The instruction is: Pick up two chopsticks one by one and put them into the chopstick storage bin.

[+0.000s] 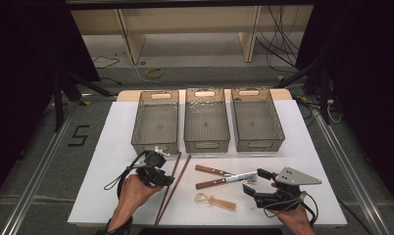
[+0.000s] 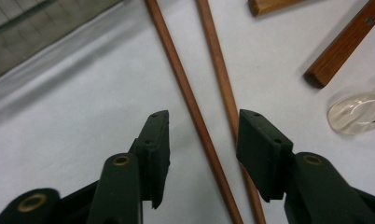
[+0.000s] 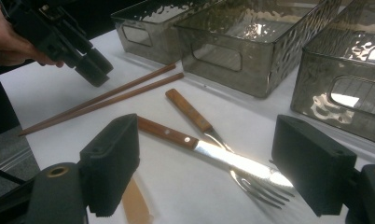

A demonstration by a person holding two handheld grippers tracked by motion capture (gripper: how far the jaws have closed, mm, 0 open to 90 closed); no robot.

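Nothing sorted yet: 3 bins [image 1: 207, 142] at frame top sit empty, chopsticks [image 1: 173, 183], knife [image 1: 224, 180], fork [image 1: 215, 171] lie lower centre; left gripper [image 2: 202, 135] w/ jaws apart straddles chopsticks, right gripper [image 3: 206, 161] jaws wide over knife.

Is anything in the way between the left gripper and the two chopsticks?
No. The left gripper is open, and the chopsticks run straight between its jaws on the bare white table. Nothing lies on top of them.
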